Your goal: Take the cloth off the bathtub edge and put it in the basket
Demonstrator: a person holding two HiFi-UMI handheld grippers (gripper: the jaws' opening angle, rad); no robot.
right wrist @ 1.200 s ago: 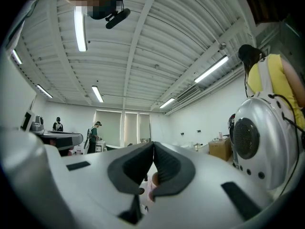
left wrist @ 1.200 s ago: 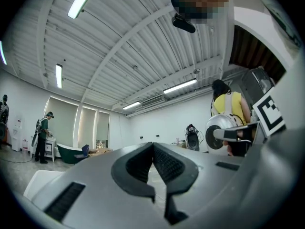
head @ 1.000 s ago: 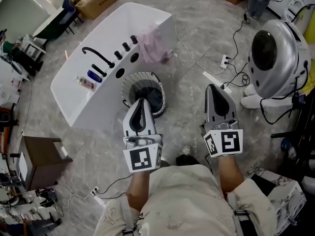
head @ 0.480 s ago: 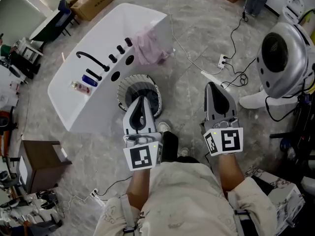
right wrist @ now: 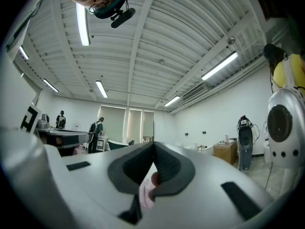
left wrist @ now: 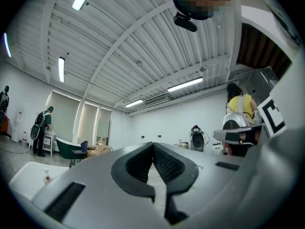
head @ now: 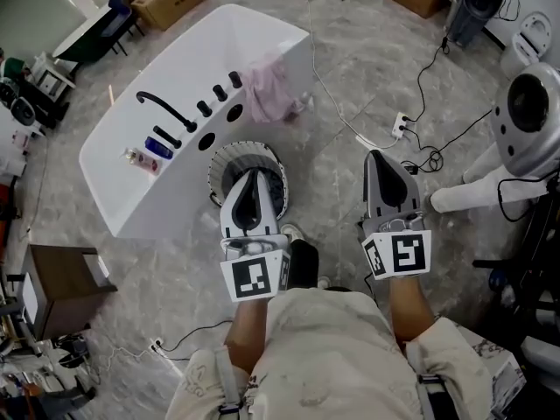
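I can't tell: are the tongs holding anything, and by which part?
Nothing. Left tongs and right tongs are shut, empty; the cloth lies on the bathtub.

My head camera looks steeply down past my chest onto the floor. It takes in my left hand-held gripper (head: 251,178), my right hand-held gripper (head: 378,157), the basket (head: 245,146) just beyond the left one, and the bathtub (head: 157,199) at far left. Each gripper camera sits close behind its own jaws and faces level across the room, ceiling filling the upper half. The left gripper view catches the right marker cube (left wrist: 272,118) at its right edge. The right gripper view catches the left marker cube (right wrist: 29,116) at its left edge.
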